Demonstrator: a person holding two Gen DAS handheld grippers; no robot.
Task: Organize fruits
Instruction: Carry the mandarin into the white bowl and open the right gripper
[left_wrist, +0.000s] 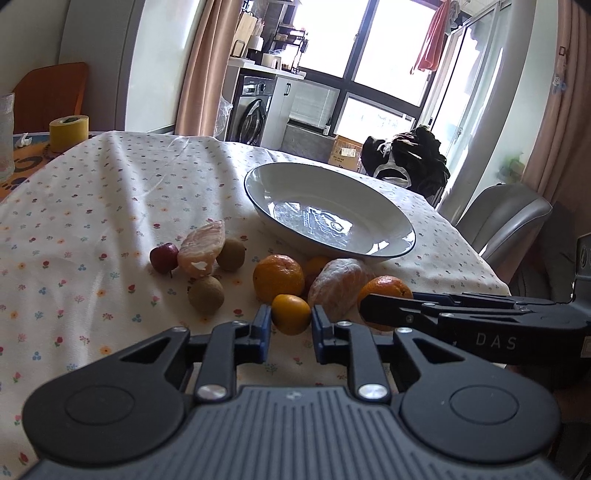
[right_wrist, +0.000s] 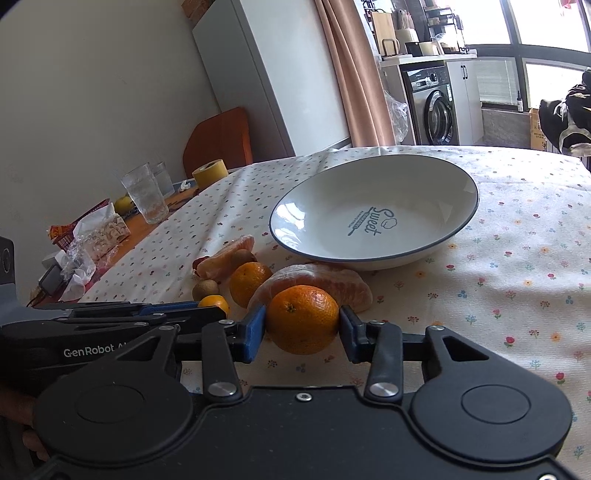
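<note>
blue pads of the right gripper (right_wrist: 302, 326) clamp an orange (right_wrist: 302, 319) near the plate (right_wrist: 458, 225). the left gripper (left_wrist: 290, 325) is open around a small orange (left_wrist: 291, 314), pads not touching.

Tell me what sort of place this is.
Most likely a home dining area beside a laundry corner. A table with a flowered cloth holds fruit and an empty plate, a washing machine stands by big windows, and curtains hang nearby.

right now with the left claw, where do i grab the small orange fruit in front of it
Grip the small orange fruit across its widest middle, coming in low and straight from the near side. It is round, sits on the tablecloth, and its flanks are bare between the left claw pads.
</note>
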